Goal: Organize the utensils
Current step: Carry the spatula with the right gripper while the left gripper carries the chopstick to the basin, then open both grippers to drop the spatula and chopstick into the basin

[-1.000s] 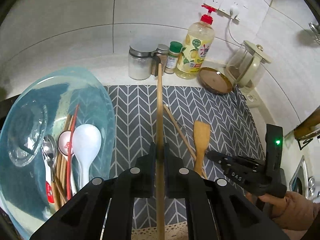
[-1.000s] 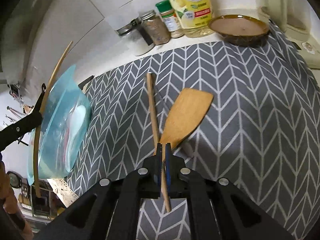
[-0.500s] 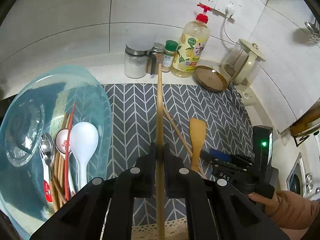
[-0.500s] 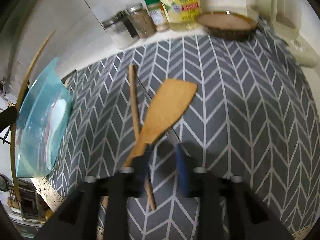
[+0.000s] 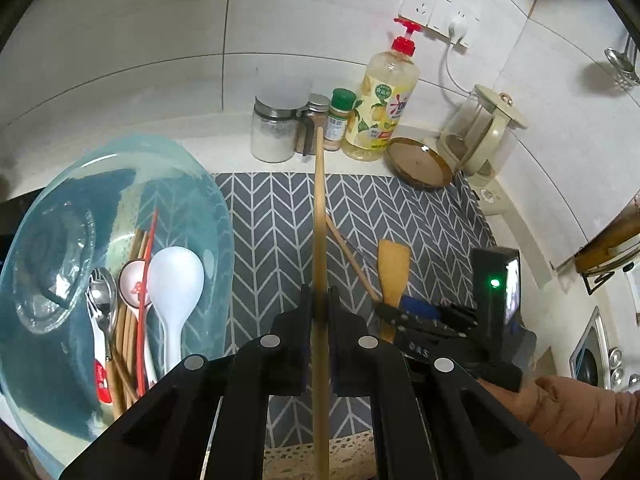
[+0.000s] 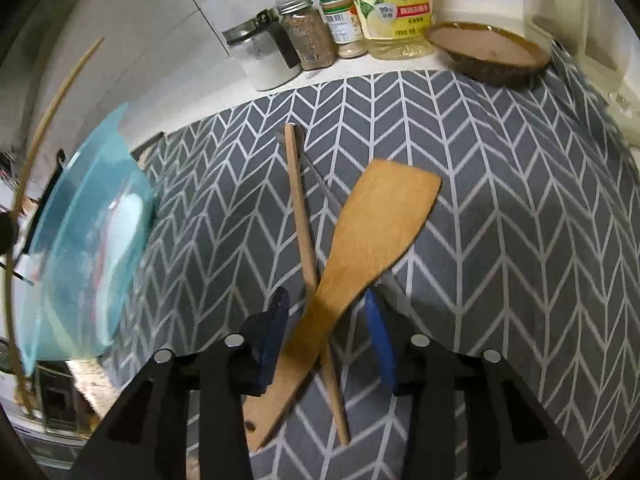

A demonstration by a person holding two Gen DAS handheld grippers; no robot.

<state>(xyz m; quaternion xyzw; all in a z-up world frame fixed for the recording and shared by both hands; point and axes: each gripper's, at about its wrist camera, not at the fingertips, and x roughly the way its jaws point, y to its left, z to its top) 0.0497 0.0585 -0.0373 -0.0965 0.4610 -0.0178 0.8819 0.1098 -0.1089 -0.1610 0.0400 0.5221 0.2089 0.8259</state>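
Note:
My left gripper (image 5: 320,300) is shut on a long wooden chopstick (image 5: 319,208), which stands up above the mat. In the right wrist view the same stick (image 6: 44,120) shows at the far left. A wooden spatula (image 6: 380,224) lies on the grey chevron mat (image 6: 520,240), crossing over a second wooden chopstick (image 6: 298,200). My right gripper (image 6: 325,308) straddles the spatula's handle. Its jaws are closing, and a gap shows on both sides of the handle. The left wrist view shows the right gripper (image 5: 400,310) low over the spatula (image 5: 394,264).
A blue glass bowl (image 5: 188,184) at the left holds a white spoon (image 5: 174,276), chopsticks and other cutlery. Jars (image 5: 272,132), a dish-soap bottle (image 5: 384,108), a brown saucer (image 5: 420,160) and a kettle (image 5: 484,132) line the wall. A sleeved hand (image 5: 568,412) holds the right gripper.
My right gripper let go of the chopstick on the mat, opened, shifted over the spatula's handle and has narrowed again. The left gripper and its stick stayed put.

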